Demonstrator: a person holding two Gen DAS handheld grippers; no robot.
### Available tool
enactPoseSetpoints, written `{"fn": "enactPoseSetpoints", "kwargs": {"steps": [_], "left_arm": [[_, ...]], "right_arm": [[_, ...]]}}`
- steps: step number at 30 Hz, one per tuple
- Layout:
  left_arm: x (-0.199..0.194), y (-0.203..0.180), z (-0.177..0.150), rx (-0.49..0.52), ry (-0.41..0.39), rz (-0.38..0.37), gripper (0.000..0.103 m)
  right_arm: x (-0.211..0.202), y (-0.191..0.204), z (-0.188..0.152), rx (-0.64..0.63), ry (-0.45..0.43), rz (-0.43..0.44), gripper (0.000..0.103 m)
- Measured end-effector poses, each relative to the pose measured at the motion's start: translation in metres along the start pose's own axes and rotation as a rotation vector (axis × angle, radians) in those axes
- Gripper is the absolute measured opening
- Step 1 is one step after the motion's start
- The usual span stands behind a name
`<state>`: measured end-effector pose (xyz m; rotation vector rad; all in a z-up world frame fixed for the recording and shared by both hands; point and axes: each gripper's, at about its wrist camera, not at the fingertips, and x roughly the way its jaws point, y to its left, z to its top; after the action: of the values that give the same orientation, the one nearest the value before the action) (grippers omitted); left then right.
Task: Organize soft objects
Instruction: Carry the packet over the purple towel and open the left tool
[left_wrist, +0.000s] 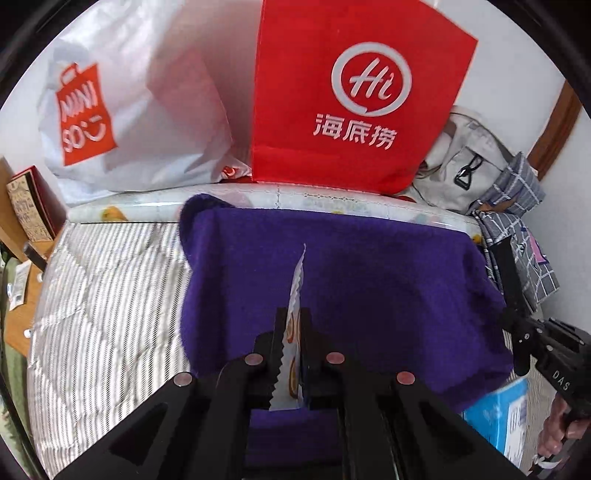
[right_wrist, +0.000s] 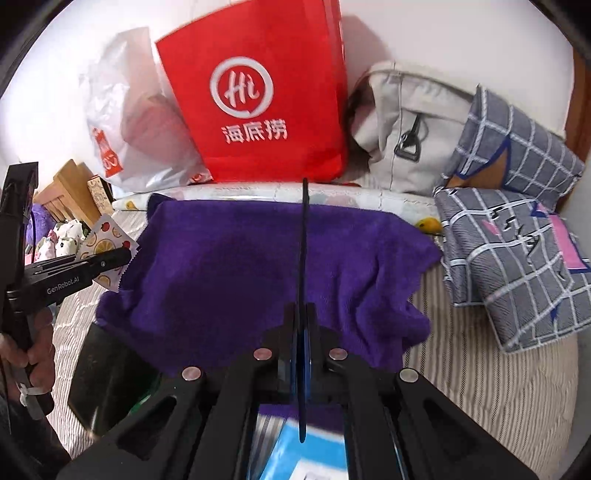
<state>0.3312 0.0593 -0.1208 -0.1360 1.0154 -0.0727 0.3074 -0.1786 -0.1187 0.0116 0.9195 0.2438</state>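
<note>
1. A flat sachet (left_wrist: 293, 332) printed with orange slices and cherries, with a serrated edge, is clamped edge-on between the shut jaws of the left gripper (left_wrist: 291, 325); its long axis runs away from the camera, over the purple towel (left_wrist: 369, 280).
2. A thin blue packet (right_wrist: 303, 332) is pinched edge-on in the closed right gripper (right_wrist: 302, 328), and is likewise seen as a narrow strip pointing away over the towel; its near end is blurred.
3. The purple towel is spread, fleecy and rumpled, on a striped bed cover (left_wrist: 103, 295), directly beneath both grippers; its far edge lies against a pale printed roll (right_wrist: 258, 192).
4. A light blue box (left_wrist: 498, 417) is seen at the towel's near right corner in the left wrist view.
5. Checked grey cushions (right_wrist: 517, 258) are stacked just right of the towel.
6. Beyond the towel, a red bag (left_wrist: 351, 92) with white lettering stands upright against the wall, flanked by a white plastic bag (left_wrist: 129, 110) on its left and a grey backpack (right_wrist: 406, 122) on its right.
7. Nothing is seen lying on top of the towel.
</note>
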Motion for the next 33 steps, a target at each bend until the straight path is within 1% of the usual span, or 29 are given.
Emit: {"fn": "enactPoseSetpoints", "kwargs": {"steps": [3, 6, 9, 13, 17, 20, 27, 28, 29, 30, 31, 33], "left_arm": [[0.013, -0.002, 0.009, -0.003, 0.019, -0.01, 0.006], [0.024, -0.008, 0.015, 0.013, 0.037, -0.003, 0.006], [0.031, -0.009, 0.019, 0.001, 0.048, -0.002, 0.006], [0.041, -0.011, 0.022, 0.011, 0.076, -0.001, 0.006], [0.048, -0.014, 0.023, 0.019, 0.097, -0.001, 0.006], [0.052, -0.011, 0.024, 0.006, 0.112, 0.001, 0.006], [0.059, -0.011, 0.027, -0.009, 0.133, 0.001, 0.007], [0.06, -0.011, 0.027, -0.012, 0.138, 0.002, 0.009], [0.06, -0.01, 0.027, -0.017, 0.141, 0.002, 0.015], [0.06, -0.01, 0.027, -0.017, 0.141, -0.002, 0.025], [0.059, -0.01, 0.027, -0.015, 0.142, -0.002, 0.032], [0.054, -0.009, 0.027, -0.01, 0.13, 0.009, 0.059]], "right_arm": [[0.015, -0.005, 0.006, 0.011, 0.027, 0.002, 0.002], [0.028, -0.008, 0.011, 0.01, 0.051, 0.008, 0.002], [0.04, -0.01, 0.016, 0.011, 0.074, 0.02, 0.002], [0.052, -0.011, 0.021, 0.011, 0.098, 0.027, 0.002], [0.061, -0.011, 0.021, 0.023, 0.127, 0.053, 0.002], [0.068, -0.009, 0.021, 0.02, 0.152, 0.062, 0.003], [0.079, -0.012, 0.021, 0.024, 0.196, 0.048, 0.006], [0.08, -0.012, 0.021, 0.022, 0.202, 0.043, 0.006], [0.08, -0.013, 0.021, 0.022, 0.203, 0.039, 0.006], [0.079, -0.013, 0.02, 0.019, 0.202, 0.029, 0.006], [0.078, -0.013, 0.02, 0.014, 0.199, 0.016, 0.006], [0.074, -0.015, 0.019, 0.009, 0.192, -0.001, 0.006]]}}
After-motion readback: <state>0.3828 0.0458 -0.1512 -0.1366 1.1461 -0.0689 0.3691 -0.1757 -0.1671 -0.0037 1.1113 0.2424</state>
